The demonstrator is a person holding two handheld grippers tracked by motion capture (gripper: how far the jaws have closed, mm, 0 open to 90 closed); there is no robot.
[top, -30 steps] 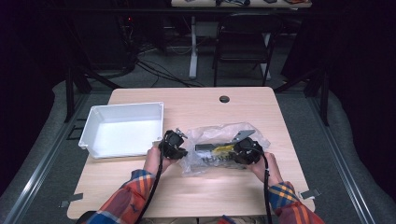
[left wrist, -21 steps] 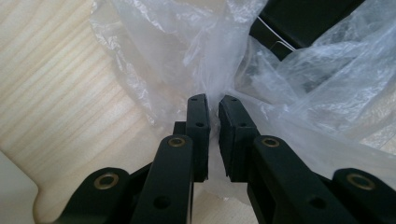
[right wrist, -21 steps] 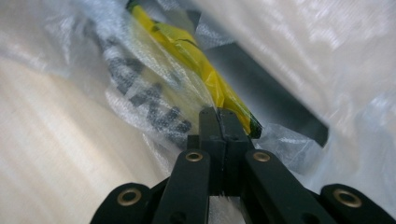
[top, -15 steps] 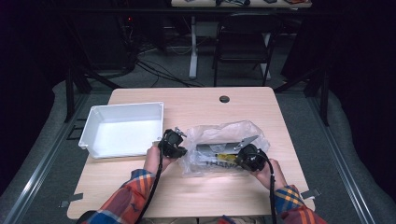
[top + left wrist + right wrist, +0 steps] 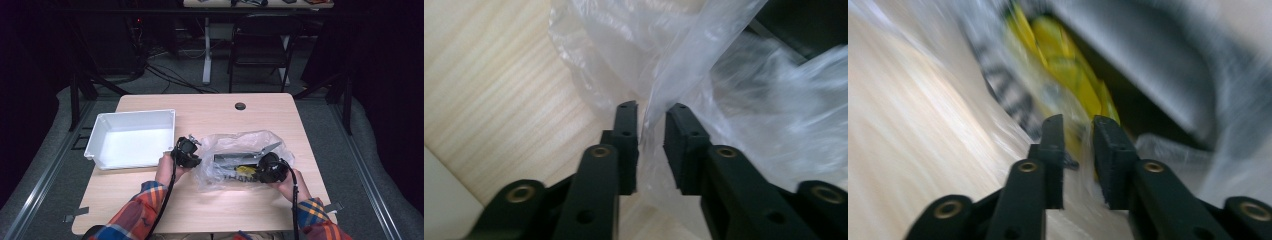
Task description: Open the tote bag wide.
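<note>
Plastic bag [image 5: 240, 157] lies just right of the white tray [image 5: 131, 137]; left gripper [image 5: 651, 117] slightly spread, a fold of film between its jaws, just opening; right gripper [image 5: 1078, 125] same, gapped over the bag's yellow-labelled contents [image 5: 1068, 70], just opening; re-pinch film only, pull edges apart evenly; versus earlier, right gripper sits lower on the bag.

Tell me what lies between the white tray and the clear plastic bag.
In the high view, the left gripper sits between the white tray and the clear plastic bag.
</note>
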